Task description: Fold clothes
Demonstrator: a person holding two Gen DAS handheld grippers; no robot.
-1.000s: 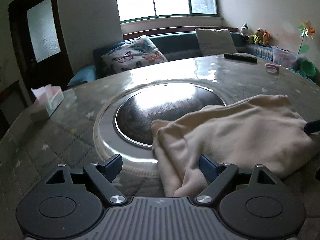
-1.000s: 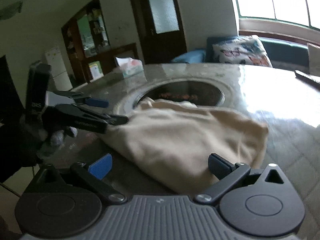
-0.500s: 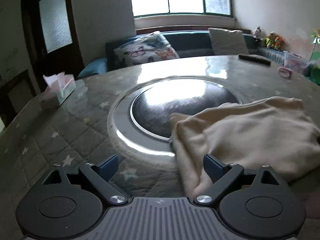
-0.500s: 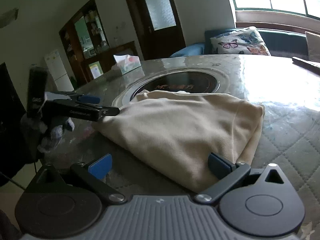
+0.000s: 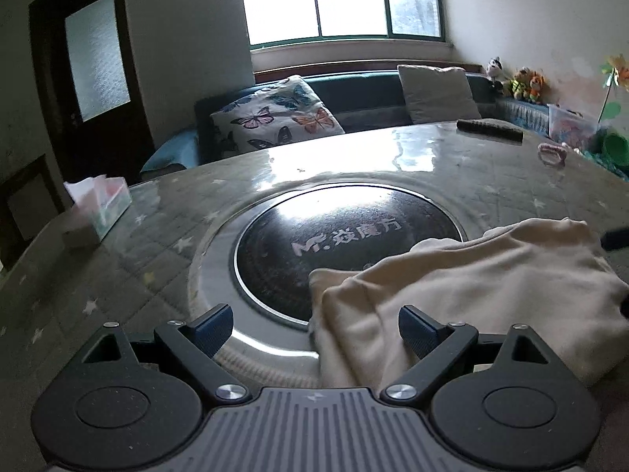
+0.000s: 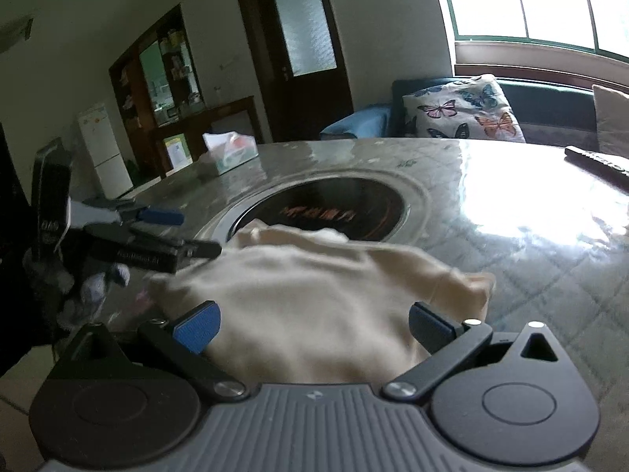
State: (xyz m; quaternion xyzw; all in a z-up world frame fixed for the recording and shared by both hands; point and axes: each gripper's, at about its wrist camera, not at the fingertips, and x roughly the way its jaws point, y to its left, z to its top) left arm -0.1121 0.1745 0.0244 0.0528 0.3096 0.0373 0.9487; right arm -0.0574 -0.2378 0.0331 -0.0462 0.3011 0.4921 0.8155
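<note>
A folded cream garment (image 5: 471,283) lies on the round table, partly over the dark round hotplate (image 5: 338,240). In the left wrist view my left gripper (image 5: 314,326) is open, its jaws wide apart at the garment's near-left corner, holding nothing. In the right wrist view the garment (image 6: 314,291) lies right in front of my right gripper (image 6: 310,320), which is open and empty with the cloth between its fingers' line. The left gripper (image 6: 173,236) also shows there at the garment's left edge.
A tissue box (image 5: 98,206) stands at the table's left. A dark remote (image 5: 489,129) and a small pink item (image 5: 552,153) lie at the far right. A sofa with a butterfly cushion (image 5: 275,118) is behind the table.
Both grippers have shifted around the garment; the left pulled back slightly and rose, the right moved closer over the cloth. The garment looks more bunched at its right edge.
</note>
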